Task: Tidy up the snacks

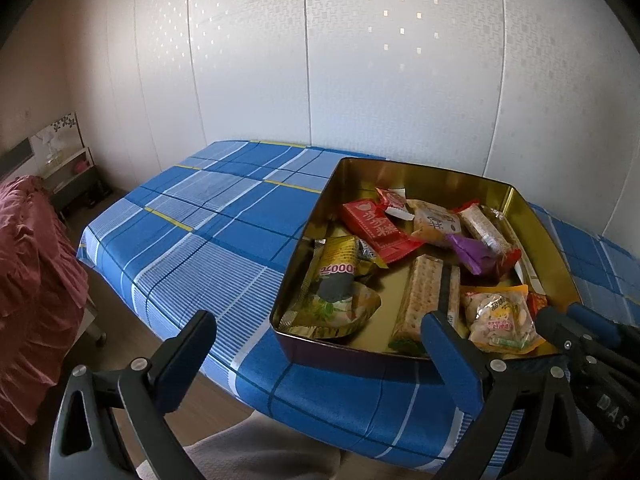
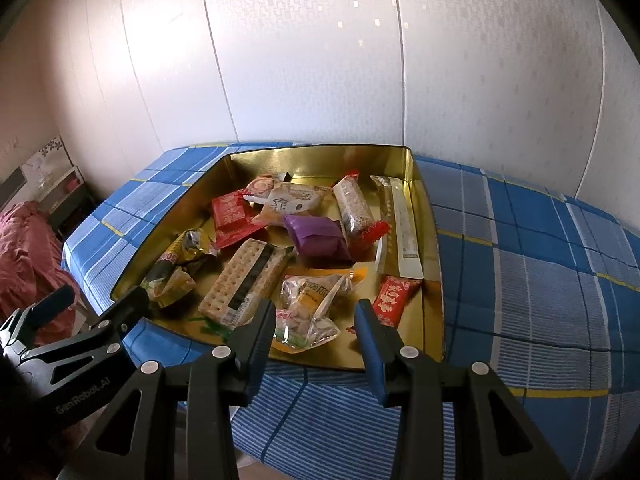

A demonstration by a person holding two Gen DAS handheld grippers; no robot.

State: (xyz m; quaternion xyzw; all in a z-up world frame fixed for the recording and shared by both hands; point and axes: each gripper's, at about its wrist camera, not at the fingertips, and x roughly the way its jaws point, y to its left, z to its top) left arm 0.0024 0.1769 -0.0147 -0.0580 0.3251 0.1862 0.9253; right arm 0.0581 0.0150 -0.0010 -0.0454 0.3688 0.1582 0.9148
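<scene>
Left tool [image 1: 320, 344] over blue checked tablecloth [image 1: 192, 240], perhaps bedside.

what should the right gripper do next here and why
Probably ease the right gripper forward and down onto the clear nut packet at the tin's near edge. Its jaws stand open and empty, and that packet lies directly ahead between them.

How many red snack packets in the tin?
3, maybe more hidden: red packet at the back left, small red packet at the front right, red-ended bar right of the purple one.
</scene>
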